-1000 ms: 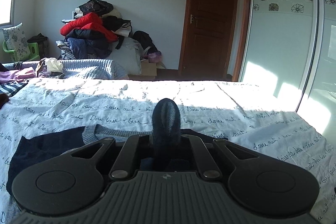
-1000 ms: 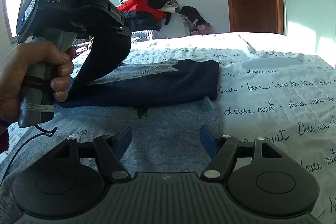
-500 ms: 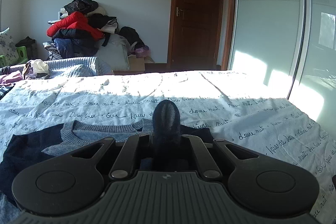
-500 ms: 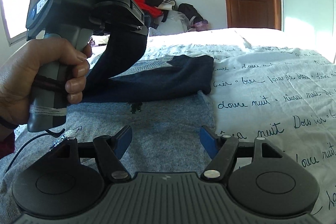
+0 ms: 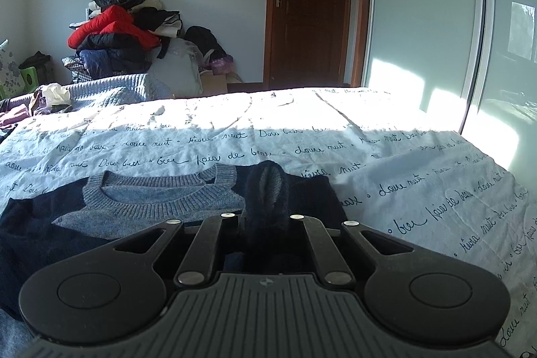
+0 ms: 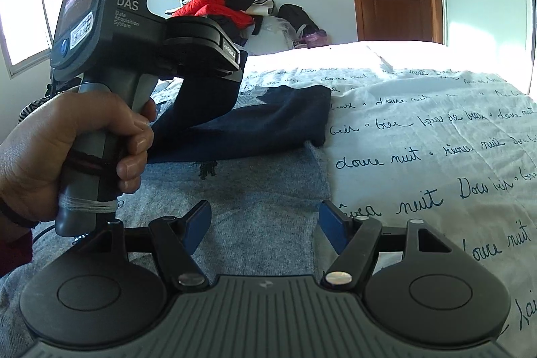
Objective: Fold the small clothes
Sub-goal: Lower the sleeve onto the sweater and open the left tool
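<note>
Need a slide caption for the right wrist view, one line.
Left gripper lifts the sweater's navy sleeve over the grey body on the script-print bedspread; open right gripper hovers over the hem.

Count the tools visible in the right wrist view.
2. The left tool, upper left, grips the sweater's navy sleeve; the right tool, bottom centre, hangs open above the grey body.

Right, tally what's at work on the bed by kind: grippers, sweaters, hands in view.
Grippers: 2, the left gripper shut on the navy sleeve, the right gripper open over the grey body.
Sweaters: 1, the sweater, grey and navy.
Hands in view: 1, the hand on the left handle.
Total: 4
</note>
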Demonstrator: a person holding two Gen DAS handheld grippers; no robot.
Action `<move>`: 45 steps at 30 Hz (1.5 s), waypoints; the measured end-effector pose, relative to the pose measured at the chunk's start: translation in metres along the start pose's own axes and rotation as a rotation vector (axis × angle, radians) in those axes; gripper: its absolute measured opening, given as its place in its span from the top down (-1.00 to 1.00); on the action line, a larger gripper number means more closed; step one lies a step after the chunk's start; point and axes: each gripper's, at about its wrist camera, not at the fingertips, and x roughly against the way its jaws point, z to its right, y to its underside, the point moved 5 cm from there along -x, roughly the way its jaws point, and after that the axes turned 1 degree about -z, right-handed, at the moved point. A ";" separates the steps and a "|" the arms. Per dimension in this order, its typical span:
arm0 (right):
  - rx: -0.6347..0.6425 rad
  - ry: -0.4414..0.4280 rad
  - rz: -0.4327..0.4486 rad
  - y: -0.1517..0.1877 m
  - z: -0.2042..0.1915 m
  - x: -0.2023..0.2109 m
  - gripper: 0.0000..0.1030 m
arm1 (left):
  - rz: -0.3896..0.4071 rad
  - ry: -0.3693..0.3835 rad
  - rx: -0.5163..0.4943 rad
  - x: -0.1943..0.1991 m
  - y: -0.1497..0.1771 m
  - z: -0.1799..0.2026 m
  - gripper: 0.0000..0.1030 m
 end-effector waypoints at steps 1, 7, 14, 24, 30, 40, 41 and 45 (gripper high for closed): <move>0.000 0.000 0.000 0.000 0.000 0.000 -0.38 | -0.002 0.000 -0.003 -0.001 0.000 0.001 0.82; 0.006 0.011 0.000 0.001 0.004 0.005 -0.38 | -0.014 -0.008 -0.022 -0.004 0.005 0.007 0.75; 0.007 0.022 -0.004 0.002 0.006 0.008 -0.38 | -0.003 -0.014 -0.052 0.002 0.005 0.014 0.31; 0.026 0.030 0.006 0.002 0.003 0.014 -0.38 | -0.001 -0.038 -0.083 0.016 0.014 0.012 -0.10; 0.039 0.036 0.006 0.004 -0.002 0.018 -0.38 | -0.017 -0.056 -0.071 0.029 0.027 0.002 -0.38; 0.087 0.009 -0.042 0.011 -0.012 0.007 -0.53 | -0.056 -0.117 0.000 0.073 0.065 -0.042 -0.64; 0.092 0.001 -0.051 0.012 -0.013 0.005 -0.53 | -0.058 -0.127 0.018 0.080 0.070 -0.050 -0.66; 0.143 -0.047 -0.096 0.023 -0.028 -0.003 -0.53 | -0.072 -0.157 0.094 0.107 0.091 -0.080 -0.68</move>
